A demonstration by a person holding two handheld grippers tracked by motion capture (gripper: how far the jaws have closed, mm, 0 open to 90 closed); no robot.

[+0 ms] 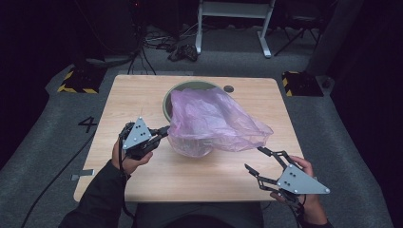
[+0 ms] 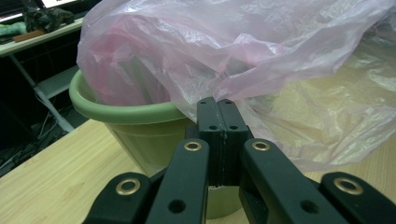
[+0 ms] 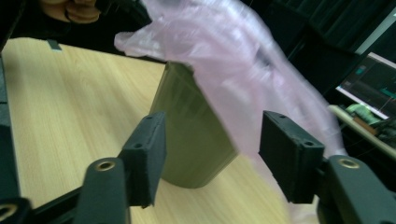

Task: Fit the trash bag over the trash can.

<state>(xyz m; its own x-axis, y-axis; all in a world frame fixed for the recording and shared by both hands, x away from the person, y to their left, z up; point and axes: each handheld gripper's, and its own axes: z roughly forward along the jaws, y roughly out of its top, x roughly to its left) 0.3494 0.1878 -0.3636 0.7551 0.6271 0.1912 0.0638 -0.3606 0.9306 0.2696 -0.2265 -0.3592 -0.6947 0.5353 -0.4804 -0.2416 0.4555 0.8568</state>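
Pink bag (image 1: 214, 121) over green pot (image 1: 183, 88), mid-tabletop, is pinched by left gripper (image 1: 164, 131); right gripper (image 1: 254, 159) is held wide open, empty.

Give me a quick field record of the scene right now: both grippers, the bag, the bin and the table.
left gripper: jaws closed together, pinching the bag's edge at the bin's near left side
right gripper: jaws apart, holding nothing, near the bag's loose right corner
pink plastic bag: thin, translucent, draped over the bin and trailing off to its right; far-left rim not covered
green bin: upright on the table, round rim
wooden table: light wood, bin near its middle
job state: bag not yet fitted all around the rim
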